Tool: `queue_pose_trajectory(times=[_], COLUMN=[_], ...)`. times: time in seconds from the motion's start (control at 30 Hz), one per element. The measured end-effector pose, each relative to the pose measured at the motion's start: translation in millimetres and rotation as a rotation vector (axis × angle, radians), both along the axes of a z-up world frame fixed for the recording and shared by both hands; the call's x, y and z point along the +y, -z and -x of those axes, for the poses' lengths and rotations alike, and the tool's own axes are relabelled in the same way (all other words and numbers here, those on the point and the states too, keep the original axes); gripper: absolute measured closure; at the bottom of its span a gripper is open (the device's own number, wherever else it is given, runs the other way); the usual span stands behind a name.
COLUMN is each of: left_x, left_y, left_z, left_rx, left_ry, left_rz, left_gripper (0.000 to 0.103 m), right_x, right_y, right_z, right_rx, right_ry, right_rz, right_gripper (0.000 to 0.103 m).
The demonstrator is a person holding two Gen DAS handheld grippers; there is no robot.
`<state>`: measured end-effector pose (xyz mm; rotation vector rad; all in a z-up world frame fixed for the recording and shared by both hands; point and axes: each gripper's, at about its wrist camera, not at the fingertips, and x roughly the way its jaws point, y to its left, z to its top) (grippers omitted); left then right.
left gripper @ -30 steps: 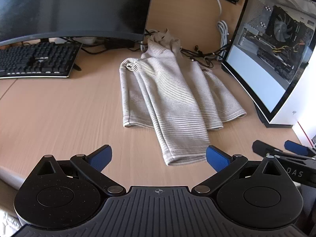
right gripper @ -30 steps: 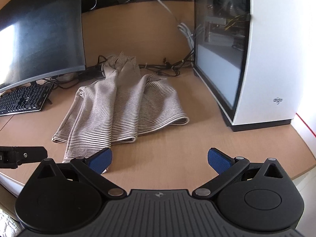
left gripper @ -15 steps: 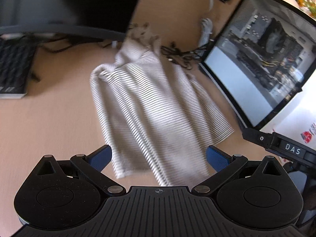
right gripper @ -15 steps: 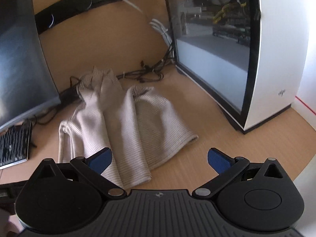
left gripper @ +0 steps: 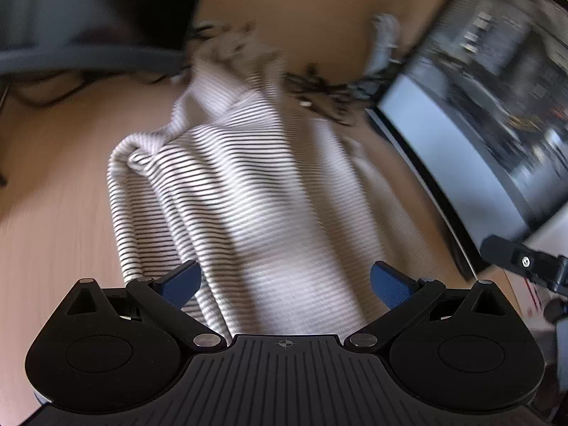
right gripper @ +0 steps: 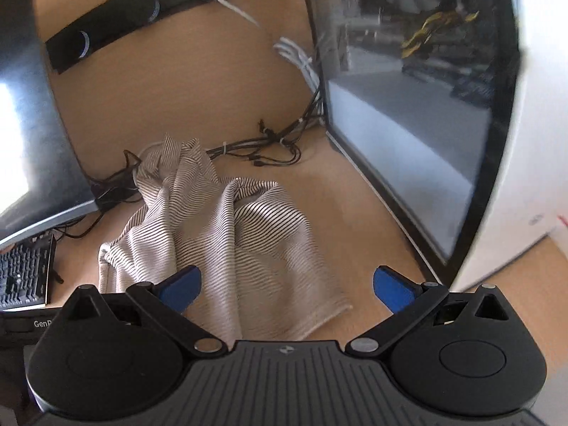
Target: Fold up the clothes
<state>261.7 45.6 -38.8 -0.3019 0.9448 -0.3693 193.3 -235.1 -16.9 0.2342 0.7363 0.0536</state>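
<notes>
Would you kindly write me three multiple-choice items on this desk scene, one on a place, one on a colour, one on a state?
1. Where does the striped garment lie?
A. on the desk, between the monitor and the computer case
B. on the keyboard
C. inside the computer case

2. What colour are the pads on the right gripper?
A. red
B. blue
C. green

3. How do the left gripper jaws stand?
A. shut on the garment
B. shut on nothing
C. open, holding nothing

Key: 1 A, wood shows on both sides of it, monitor left, case right; 2 B, both pads are blue; 3 C, the pads stand wide apart.
</notes>
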Motion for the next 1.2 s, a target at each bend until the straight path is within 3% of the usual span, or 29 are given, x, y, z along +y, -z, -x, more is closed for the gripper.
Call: queue_pose_trajectory(times=[0.13, 0.27, 0.37, 0.5, 0.63, 0.93, 1.1, 1.2], left_x=[2, -2, -4, 5, 4, 11, 17, 16], left_y=[12, 15, 14, 16, 18, 13, 13, 13], left_z=[0, 5, 3, 6, 12, 61, 83, 84], left_rx=[0.046, 0.019, 0.028, 0.025, 0.015, 0.093, 0.079, 0.066], left_ry=[-0.094, -0.135, -0.116, -0.117, -0.108, -0.013, 0.046, 0.051], left_rz=[0.013, 0.009, -0.009, 0.036, 0.032, 0.011, -0.01, -0.034], left_gripper=[0.0, 0.0, 0.0, 0.0, 0.0, 0.0, 0.0, 0.0], right_x=[4, 20, 27, 26, 13, 13, 12, 13], right_y=[12, 23, 42, 79, 82, 80, 80, 78], right_z=[-43, -83, -115, -142, -126, -53, -11, -6], right_rx=[-0.011, -0.042, 0.011, 0.135, 0.091, 0.111, 0.121, 0.132], right_ry=[-0.106, -0.221, -0.271, -0.264, -0.302, -0.365, -0.366, -0.355], right_rz=[-0.035, -0.045, -0.086, -0.173, -0.222, -0.158, -0.147, -0.148], right_gripper=[0.0, 0.0, 0.0, 0.0, 0.0, 0.0, 0.0, 0.0])
